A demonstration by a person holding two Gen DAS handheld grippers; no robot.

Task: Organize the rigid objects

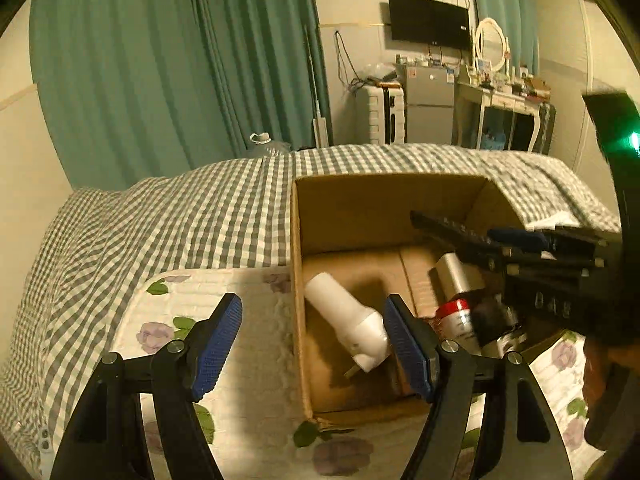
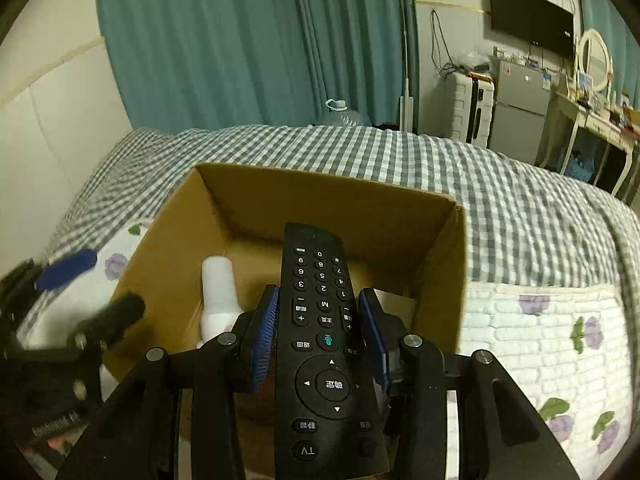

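**Lowering remote into box**

Black remote control point(image 2: 324, 344), buttons up, sits clamped between the blue pads of the right gripper point(image 2: 322, 344), centre of the right wrist view, tip poking out over the open cardboard box point(image 2: 440, 248). Not released yet. Already in the box: white flashlight-like cylinder point(image 1: 348, 316) lying on the floor at left, silver can with a red band point(image 1: 456, 292) at right; other dark items there are too blurred to name. Box rests on the bed, on a floral quilt point(image 1: 256, 344) over a checked cover point(image 1: 180, 224). Judged: partway done, remote drop is left; nothing else loose in view. Left gripper point(image 1: 312, 344) is spread wide and empty, angled down over the box's near left wall.
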